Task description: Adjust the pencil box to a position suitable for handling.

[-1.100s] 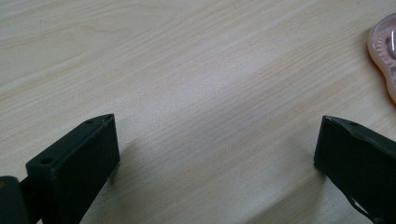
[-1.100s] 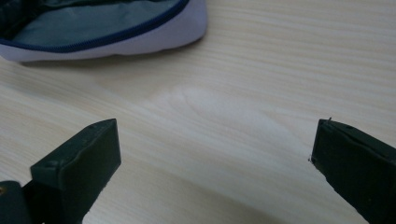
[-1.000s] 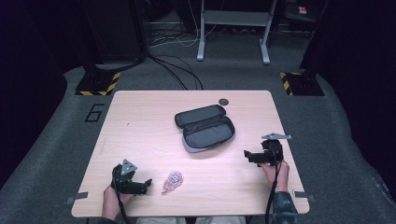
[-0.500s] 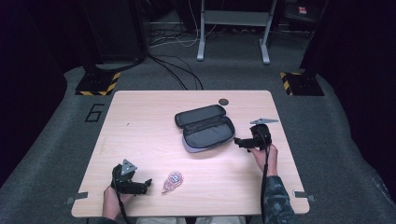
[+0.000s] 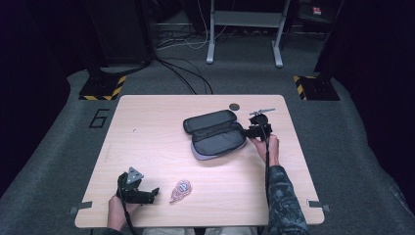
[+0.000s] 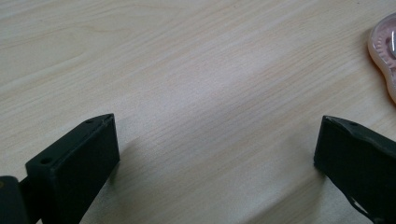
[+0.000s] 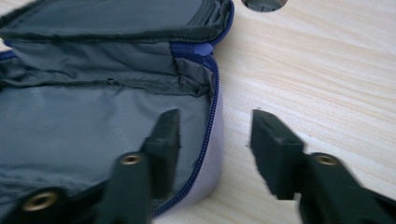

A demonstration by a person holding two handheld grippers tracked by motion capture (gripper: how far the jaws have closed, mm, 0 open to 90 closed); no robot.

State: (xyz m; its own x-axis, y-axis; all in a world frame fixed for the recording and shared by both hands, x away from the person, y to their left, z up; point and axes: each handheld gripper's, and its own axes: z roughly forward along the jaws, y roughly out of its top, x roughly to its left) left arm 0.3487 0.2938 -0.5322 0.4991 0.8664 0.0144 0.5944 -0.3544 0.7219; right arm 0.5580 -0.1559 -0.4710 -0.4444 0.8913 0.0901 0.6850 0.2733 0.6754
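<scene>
Right hand-held gripper (image 7: pixel 212 140), jaws just closing, unclenched astride soft fabric pouch's (image 7: pixel 93 135) zippered rim.

This looks like a lab or recording studio rather than a home. A plain light-wood table (image 5: pixel 147 142) stands alone in the middle of the frame on grey carpet (image 5: pixel 58 161) marked with a large "6" (image 5: pixel 99 118) at centre left, and black stands with yellow-and-black hazard-striped bases (image 5: pixel 103 88) sit at the upper left and upper right. Dark curtaining (image 5: pixel 377 73) closes off both sides, while loose cables (image 5: pixel 183 73) run across the floor at top centre toward the grey metal legs of a bench (image 5: pixel 244 34).
</scene>
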